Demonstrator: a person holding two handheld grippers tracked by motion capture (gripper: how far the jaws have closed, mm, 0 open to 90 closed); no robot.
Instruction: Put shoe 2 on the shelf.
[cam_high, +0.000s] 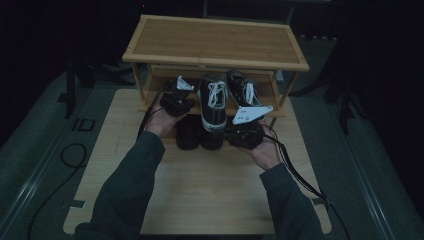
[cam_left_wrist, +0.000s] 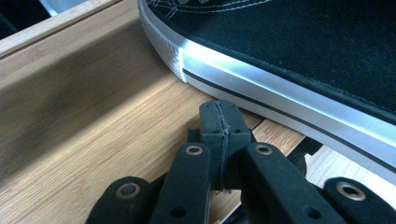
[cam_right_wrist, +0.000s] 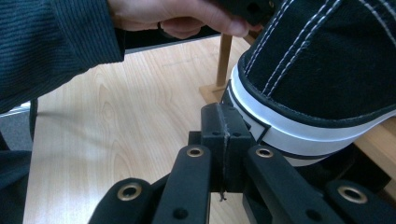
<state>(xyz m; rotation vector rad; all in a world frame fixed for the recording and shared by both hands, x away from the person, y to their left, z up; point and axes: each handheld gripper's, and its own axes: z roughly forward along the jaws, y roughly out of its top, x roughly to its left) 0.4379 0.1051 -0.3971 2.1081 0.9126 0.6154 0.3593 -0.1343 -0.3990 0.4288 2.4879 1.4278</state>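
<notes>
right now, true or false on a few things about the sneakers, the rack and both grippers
1. The left gripper has its jaws shut with nothing between them. True.
2. The right gripper clamps a shoelace. False: its jaws are shut on nothing, next to the heel of a black sneaker.
3. Two black sneakers with white laces sit on the lower shelf of the bamboo shoe rack. True: one beside the other.
4. The rack's top shelf holds a sneaker. False: the top shelf is bare.
5. The rack stands on a light wooden tabletop. True.
</notes>
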